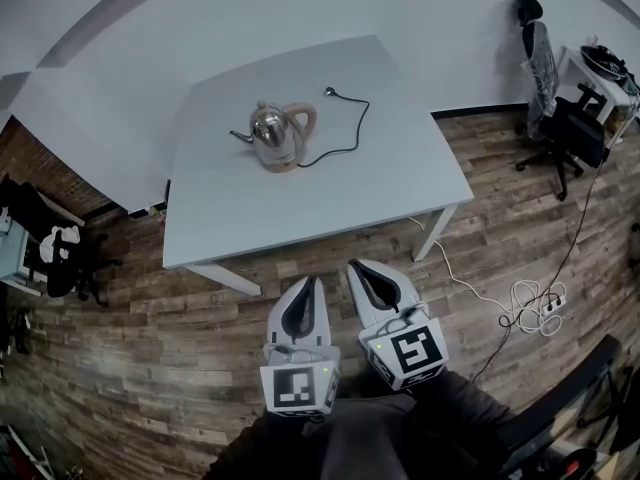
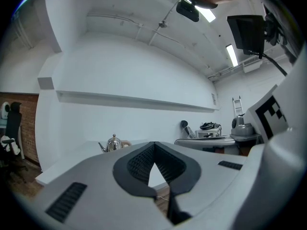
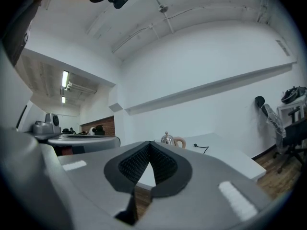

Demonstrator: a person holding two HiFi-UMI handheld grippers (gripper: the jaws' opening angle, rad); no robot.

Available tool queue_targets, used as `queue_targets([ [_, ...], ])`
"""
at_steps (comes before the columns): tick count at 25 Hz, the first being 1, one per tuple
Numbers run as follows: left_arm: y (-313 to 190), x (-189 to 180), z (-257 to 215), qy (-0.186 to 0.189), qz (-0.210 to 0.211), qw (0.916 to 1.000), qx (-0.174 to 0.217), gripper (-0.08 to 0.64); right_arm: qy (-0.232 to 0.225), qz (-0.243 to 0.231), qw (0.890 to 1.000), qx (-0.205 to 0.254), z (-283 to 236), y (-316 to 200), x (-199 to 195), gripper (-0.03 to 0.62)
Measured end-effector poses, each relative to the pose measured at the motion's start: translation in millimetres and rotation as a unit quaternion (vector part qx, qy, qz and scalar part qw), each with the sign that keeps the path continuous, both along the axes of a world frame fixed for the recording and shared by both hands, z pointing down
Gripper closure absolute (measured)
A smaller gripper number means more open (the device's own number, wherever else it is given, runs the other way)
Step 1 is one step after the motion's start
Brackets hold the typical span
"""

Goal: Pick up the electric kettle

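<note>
A shiny steel electric kettle [image 1: 277, 133] with a pale pink handle and base stands upright on the white table [image 1: 320, 208], its spout to the left. Its black cord [image 1: 345, 128] loops to the right and ends in a plug. Both grippers hang over the wood floor short of the table's near edge, side by side. My left gripper [image 1: 312, 284] is shut with nothing in it. My right gripper [image 1: 353, 266] is shut and empty too. The kettle [image 2: 112, 143] shows small and far in the left gripper view, and the same kettle [image 3: 171, 140] in the right gripper view.
A black office chair [image 1: 560, 128] and a desk stand at the far right. A white power strip with cables [image 1: 535, 303] lies on the floor right of the table. Dark chairs [image 1: 60, 253] stand at the left. The table's legs reach the floor near its front edge.
</note>
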State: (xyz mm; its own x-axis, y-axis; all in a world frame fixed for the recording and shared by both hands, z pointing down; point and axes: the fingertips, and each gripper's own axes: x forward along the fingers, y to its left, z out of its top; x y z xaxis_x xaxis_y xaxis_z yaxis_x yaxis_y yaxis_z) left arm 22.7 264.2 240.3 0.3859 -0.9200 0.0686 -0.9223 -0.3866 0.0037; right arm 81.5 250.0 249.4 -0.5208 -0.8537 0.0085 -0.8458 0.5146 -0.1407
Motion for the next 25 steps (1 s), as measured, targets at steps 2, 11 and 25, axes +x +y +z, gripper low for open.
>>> queue_targets([
  [2,-9,-2,1,-0.006,-0.006,0.9999,-0.006,0.561,-0.002,-0.007,1.0,-0.002,0,-9,-1,0.591],
  [11,-78,-38,-20,-0.002,-0.052,0.997,0.058,0.561,0.008,-0.016,1.0,0.006,6,-58,-14,0.591],
  [25,-146,-85,0,0.013,-0.041,0.9988,0.024,0.561,0.025,-0.014,0.999,-0.015,18,-134,-64,0.591],
])
